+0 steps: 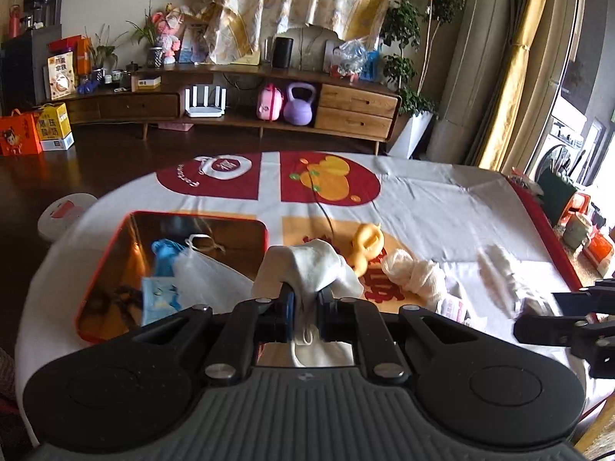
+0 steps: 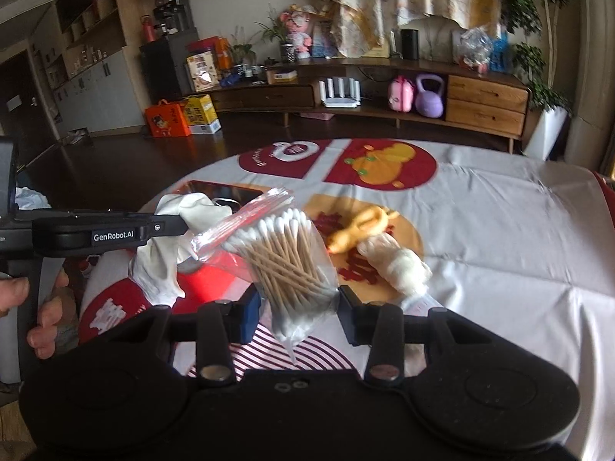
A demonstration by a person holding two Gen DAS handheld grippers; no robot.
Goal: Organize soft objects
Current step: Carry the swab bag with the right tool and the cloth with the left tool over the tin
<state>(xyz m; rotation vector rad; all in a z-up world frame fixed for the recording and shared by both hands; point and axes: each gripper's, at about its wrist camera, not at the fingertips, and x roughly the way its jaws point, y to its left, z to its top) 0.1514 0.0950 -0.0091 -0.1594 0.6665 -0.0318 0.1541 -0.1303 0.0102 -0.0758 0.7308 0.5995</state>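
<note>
The left gripper [image 1: 306,305] has its fingers clenched on a white sock [image 1: 307,265], lifted clear of the desk [image 1: 442,207] and hanging just right of the red tin [image 1: 115,238]. The sock looks light and limp: it drapes over both fingers and a tail sags below them, so a pinch through the bunched middle seems the surest hold, and any loose end is likely to drag over the tin's rim unless carried high.

The right gripper [image 2: 300,307] has its fingers grasping a clear bag of cotton swabs [image 2: 284,253] by its lower half, held above the desk near the front edge. The bag seems light but slick, and the thin sticks inside can shift, so squeezing across the packed bundle rather than the empty film should keep it from sliding out.

Counted: one sock in the left fingers; one bag of swabs in the right. Still lying on the desk are one yellow rubber toy [image 1: 367,247], one roll of white gauze [image 1: 413,272] touching it on the right, and a small flat packet [image 1: 455,307] just in front of the gauze. Inside the tin lie a blue glove [image 1: 163,257], a white pouch [image 1: 203,272] and a blue-printed packet [image 1: 159,299], one each as far as the reflections allow. A person's hand [image 2: 42,307] holds the left gripper's handle.
</note>
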